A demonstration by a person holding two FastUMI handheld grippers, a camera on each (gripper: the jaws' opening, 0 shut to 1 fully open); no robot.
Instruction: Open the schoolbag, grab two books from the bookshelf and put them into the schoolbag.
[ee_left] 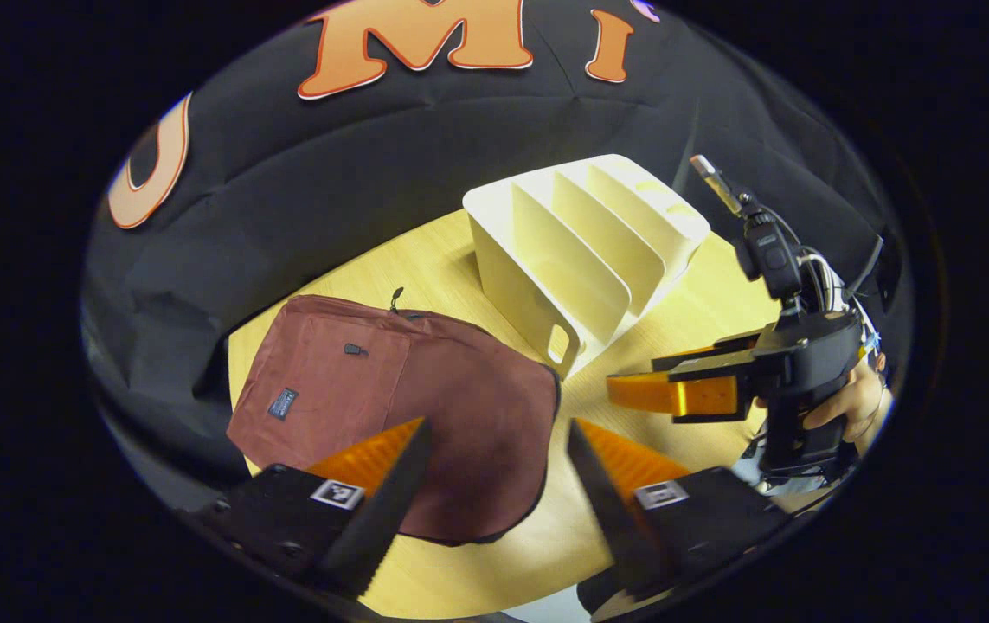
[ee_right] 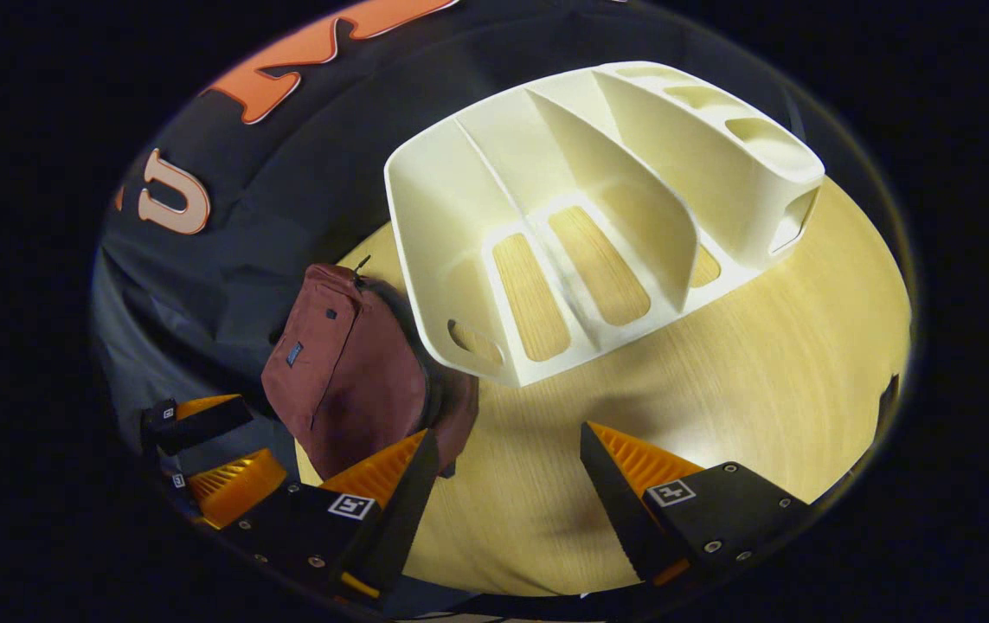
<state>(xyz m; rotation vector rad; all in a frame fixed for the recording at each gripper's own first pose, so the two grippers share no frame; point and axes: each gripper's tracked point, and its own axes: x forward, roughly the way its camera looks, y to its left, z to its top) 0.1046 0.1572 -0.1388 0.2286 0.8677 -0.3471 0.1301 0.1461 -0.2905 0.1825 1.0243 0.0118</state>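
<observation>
Currently one schoolbag (ee_left: pixel 425 407), one bookshelf (ee_right: pixel 598 216), two grippers apart.

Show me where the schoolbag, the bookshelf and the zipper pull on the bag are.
schoolbag (ee_left: pixel 425 407): left gripper view, on the flat maroon front panel.
bookshelf (ee_right: pixel 494 186): right gripper view, on a cream divider wall.
zipper pull (ee_left: pixel 395 298): left gripper view, on the dark tab at the bag's top edge.

No text can be read. The maroon schoolbag (ee_left: pixel 390 407) carries a small dark label patch (ee_left: pixel 283 403), its print too small to make out. Square black-and-white markers (ee_left: pixel 337 494) sit on the tool fingers, bearing patterns, not words.
</observation>
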